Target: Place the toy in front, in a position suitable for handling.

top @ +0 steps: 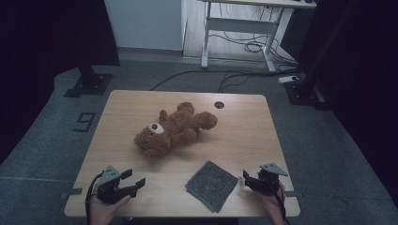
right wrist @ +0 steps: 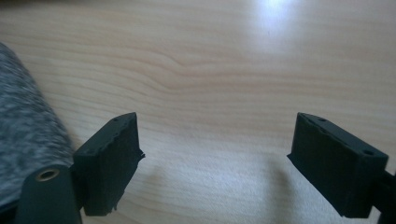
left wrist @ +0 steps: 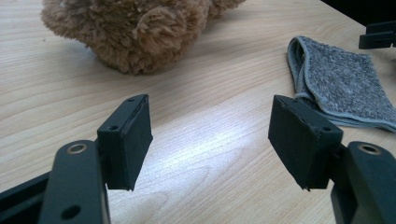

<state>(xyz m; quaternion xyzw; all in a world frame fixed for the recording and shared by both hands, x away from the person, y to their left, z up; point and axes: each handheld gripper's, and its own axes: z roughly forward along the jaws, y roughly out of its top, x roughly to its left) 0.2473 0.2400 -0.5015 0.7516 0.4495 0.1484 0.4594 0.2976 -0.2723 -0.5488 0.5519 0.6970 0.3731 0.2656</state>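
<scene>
Left gripper (top: pixel 133 179) and right gripper (top: pixel 248 178) rest at the table's (top: pixel 244 131) near corners, jaws wide, holding nothing. Folded grey cloth (top: pixel 211 184) lies between them at the near edge; teddy bear (top: pixel 173 129) lies mid-table.

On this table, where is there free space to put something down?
Bare wood lies along the table's far edge behind the teddy bear, at its right beyond the bear, and between the left gripper and the grey cloth. The near right is crowded: cloth beside right gripper.
</scene>
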